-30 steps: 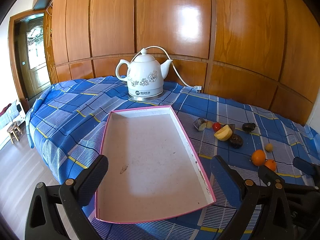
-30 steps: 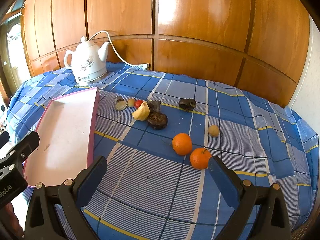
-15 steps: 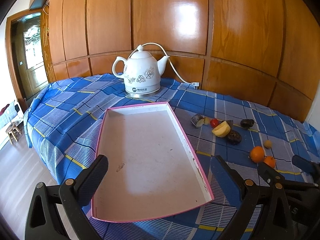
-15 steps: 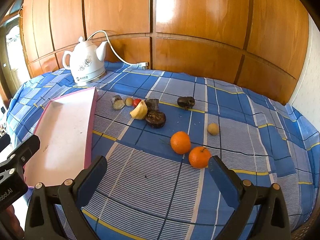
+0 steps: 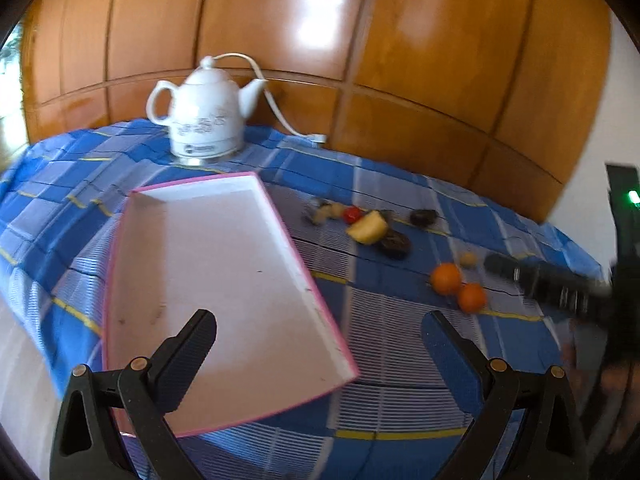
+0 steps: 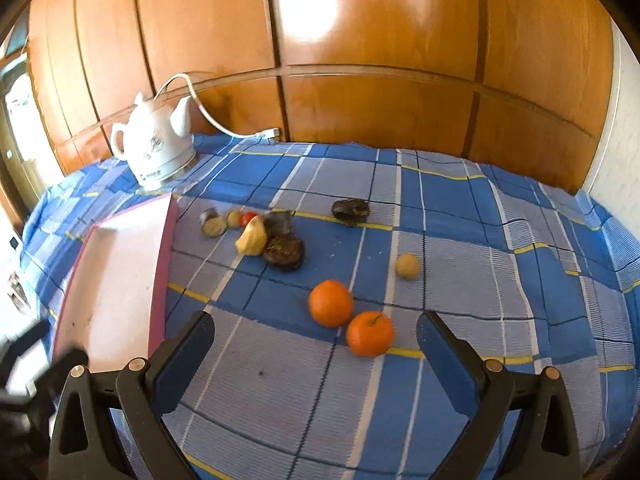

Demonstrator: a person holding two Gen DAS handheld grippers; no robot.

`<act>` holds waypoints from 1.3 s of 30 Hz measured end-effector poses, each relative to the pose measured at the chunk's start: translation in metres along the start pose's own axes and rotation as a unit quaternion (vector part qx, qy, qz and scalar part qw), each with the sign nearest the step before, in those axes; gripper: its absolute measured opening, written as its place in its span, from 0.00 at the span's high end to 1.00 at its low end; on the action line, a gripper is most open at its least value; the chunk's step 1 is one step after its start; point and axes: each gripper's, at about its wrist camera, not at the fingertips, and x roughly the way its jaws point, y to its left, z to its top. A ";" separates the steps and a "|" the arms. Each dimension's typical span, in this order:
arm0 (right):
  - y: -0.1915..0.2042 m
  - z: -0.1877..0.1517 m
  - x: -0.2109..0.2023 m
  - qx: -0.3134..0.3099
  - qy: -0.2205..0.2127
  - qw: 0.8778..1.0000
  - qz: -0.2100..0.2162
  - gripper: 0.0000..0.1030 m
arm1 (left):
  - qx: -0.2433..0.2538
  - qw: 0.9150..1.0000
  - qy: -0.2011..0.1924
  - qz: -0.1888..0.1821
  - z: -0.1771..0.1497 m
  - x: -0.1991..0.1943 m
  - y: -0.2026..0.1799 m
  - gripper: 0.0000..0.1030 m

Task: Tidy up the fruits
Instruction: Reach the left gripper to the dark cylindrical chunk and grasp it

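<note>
STEP: approach judged, nothing gripped | LEFT: left tongs (image 5: 318, 340) held wide above pink tray (image 5: 224, 196), lower left | RIGHT: right tongs (image 6: 314, 342) wide, empty | FRUIT: two oranges (image 6: 370, 334) lower centre, rest mid-frame on blue cloth (image 6: 460, 240) | NEXT: nearest orange to be straddled, clamped.

Nothing really readable here tbh. The white kettle (image 5: 206, 116) has a dark logo strip low on its body just above the base, but it's too blurred to make out any letters in either view. The flower print on its side is only decoration. No other labels, numbers or signs anywhere.
</note>
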 end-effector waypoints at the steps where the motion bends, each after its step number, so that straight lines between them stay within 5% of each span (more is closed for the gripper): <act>1: -0.011 0.007 0.000 0.006 -0.002 1.000 -0.005 0.01 | 0.008 1.000 0.000 0.002 0.001 0.001 -0.003 0.00; 10: -0.083 0.049 0.027 -0.011 0.021 0.998 -0.050 0.01 | 0.034 0.999 0.035 -0.009 0.022 0.026 -0.004 0.00; 18: -0.119 0.045 0.054 0.053 0.061 0.997 -0.013 0.07 | 0.075 0.996 0.044 0.006 0.060 0.054 -0.007 0.00; 21: -0.116 0.048 0.051 0.054 0.054 0.997 -0.006 0.07 | 0.119 0.991 0.057 0.038 0.076 0.073 -0.011 0.00; 28: -0.109 0.049 0.049 0.052 0.053 0.997 0.013 0.07 | 0.185 0.977 0.102 0.025 0.108 0.130 -0.017 0.18; 39: -0.112 0.051 0.053 0.062 0.060 0.996 0.012 0.07 | 0.234 0.957 0.170 0.018 0.115 0.212 -0.022 0.42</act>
